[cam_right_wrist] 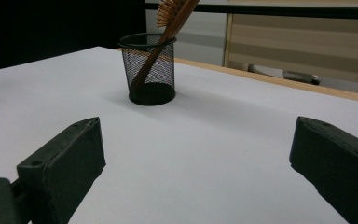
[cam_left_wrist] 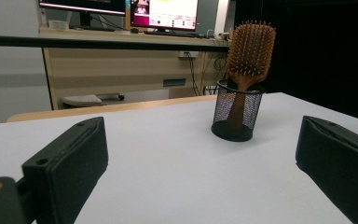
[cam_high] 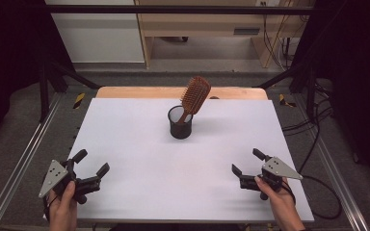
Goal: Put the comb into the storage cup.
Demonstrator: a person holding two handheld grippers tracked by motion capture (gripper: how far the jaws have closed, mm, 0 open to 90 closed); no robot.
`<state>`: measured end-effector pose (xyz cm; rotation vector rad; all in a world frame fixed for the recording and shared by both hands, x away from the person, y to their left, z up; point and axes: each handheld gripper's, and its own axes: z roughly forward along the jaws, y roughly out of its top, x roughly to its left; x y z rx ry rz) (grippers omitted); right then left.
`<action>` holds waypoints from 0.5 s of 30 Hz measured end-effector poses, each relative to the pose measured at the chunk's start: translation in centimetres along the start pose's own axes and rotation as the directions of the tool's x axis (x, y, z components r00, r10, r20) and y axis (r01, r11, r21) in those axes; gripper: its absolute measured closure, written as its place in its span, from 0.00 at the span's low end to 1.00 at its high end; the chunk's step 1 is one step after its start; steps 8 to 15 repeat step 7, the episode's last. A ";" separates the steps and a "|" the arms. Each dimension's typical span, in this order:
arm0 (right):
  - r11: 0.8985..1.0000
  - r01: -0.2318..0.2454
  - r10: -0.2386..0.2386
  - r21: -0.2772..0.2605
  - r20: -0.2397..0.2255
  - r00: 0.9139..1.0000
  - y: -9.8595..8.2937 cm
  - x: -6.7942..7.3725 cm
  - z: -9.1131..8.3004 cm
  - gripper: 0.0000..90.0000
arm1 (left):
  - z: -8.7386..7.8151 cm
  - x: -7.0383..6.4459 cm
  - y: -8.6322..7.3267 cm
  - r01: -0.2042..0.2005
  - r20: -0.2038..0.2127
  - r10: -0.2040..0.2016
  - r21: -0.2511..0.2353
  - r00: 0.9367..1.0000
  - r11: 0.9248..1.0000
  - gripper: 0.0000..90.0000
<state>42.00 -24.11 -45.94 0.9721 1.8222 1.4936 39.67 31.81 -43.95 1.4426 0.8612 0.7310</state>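
A wooden paddle hairbrush [cam_high: 195, 96] stands handle-down in a black mesh cup [cam_high: 180, 122] near the middle back of the white table [cam_high: 139, 159]; it leans to the right. The same brush [cam_left_wrist: 250, 51] and cup [cam_left_wrist: 237, 112] appear ahead in the left gripper view. In the right gripper view the cup [cam_right_wrist: 152, 70] stands ahead to the left, with the brush [cam_right_wrist: 170, 21] leaning out of it. My left gripper [cam_high: 91, 163] rests open at the near left, nothing between its jaws. My right gripper [cam_high: 246, 161] is open at the near right, also holding nothing.
A wooden strip [cam_high: 125, 92] borders the table's far edge. Metal rails [cam_high: 24, 159] run along both sides. Cables [cam_high: 318, 144] lie on the floor to the right. A desk with screens [cam_left_wrist: 163, 14] stands beyond the table.
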 end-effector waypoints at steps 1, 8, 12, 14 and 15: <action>1.000 0.001 -0.001 -0.002 -0.002 1.000 0.0 0.1 0.2 0.03 | 0.1 0.0 0.0 -0.002 0.000 0.002 0.002 1.000 1.000 0.03; 1.000 0.016 -0.016 -0.015 -0.024 1.000 0.4 0.5 1.7 0.04 | 0.5 0.1 -0.1 -0.010 -0.004 0.010 0.013 1.000 1.000 0.03; 1.000 0.016 -0.016 -0.015 -0.024 1.000 0.4 0.5 1.7 0.04 | 0.5 0.1 -0.1 -0.010 -0.004 0.010 0.013 1.000 1.000 0.03; 1.000 0.016 -0.016 -0.015 -0.024 1.000 0.4 0.5 1.7 0.04 | 0.5 0.1 -0.1 -0.010 -0.004 0.010 0.013 1.000 1.000 0.03; 1.000 0.016 -0.016 -0.015 -0.024 1.000 0.4 0.5 1.7 0.04 | 0.5 0.1 -0.1 -0.010 -0.004 0.010 0.013 1.000 1.000 0.03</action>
